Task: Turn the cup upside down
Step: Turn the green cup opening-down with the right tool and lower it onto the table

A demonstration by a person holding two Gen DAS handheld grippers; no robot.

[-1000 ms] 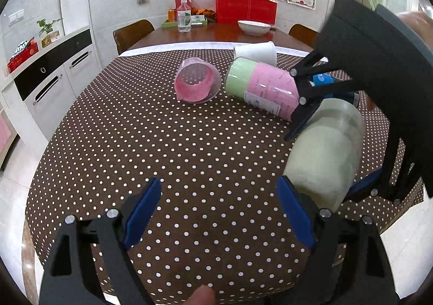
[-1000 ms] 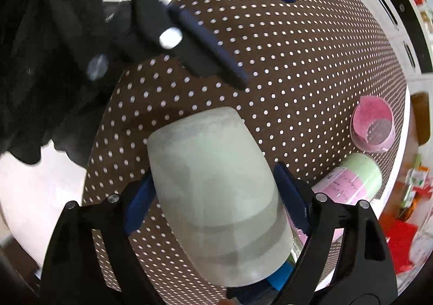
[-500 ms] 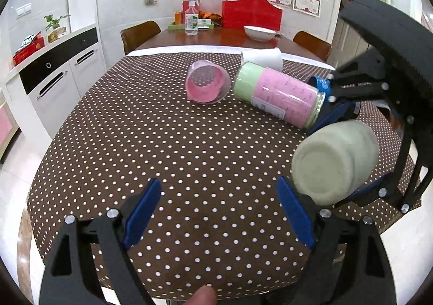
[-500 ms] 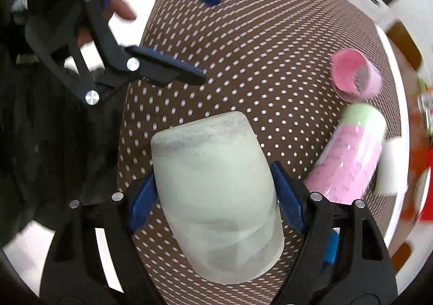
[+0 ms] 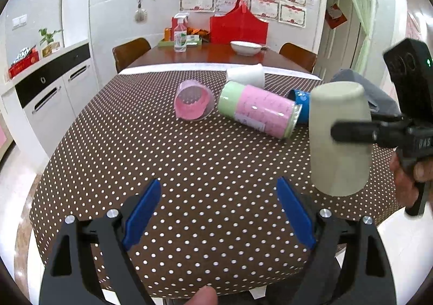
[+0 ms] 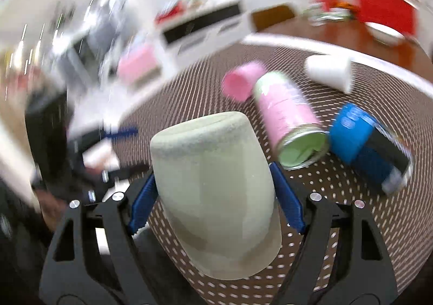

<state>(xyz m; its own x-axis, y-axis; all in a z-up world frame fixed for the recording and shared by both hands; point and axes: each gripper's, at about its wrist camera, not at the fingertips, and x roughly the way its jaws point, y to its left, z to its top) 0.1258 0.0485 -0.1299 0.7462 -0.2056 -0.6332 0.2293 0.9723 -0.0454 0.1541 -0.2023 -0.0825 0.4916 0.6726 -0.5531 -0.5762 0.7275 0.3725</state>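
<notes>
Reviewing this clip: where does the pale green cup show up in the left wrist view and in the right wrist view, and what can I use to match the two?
Left wrist: pale green cup at right, mouth down, pinched by the right gripper above the tablecloth.
Right wrist: the cup fills the lower centre between the blue pads.
Shared landmark: the pink-and-green canister lying on its side.

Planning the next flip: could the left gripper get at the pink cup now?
Probably yes: the left gripper is open and empty, and only bare tablecloth lies between it and the pink cup.
</notes>
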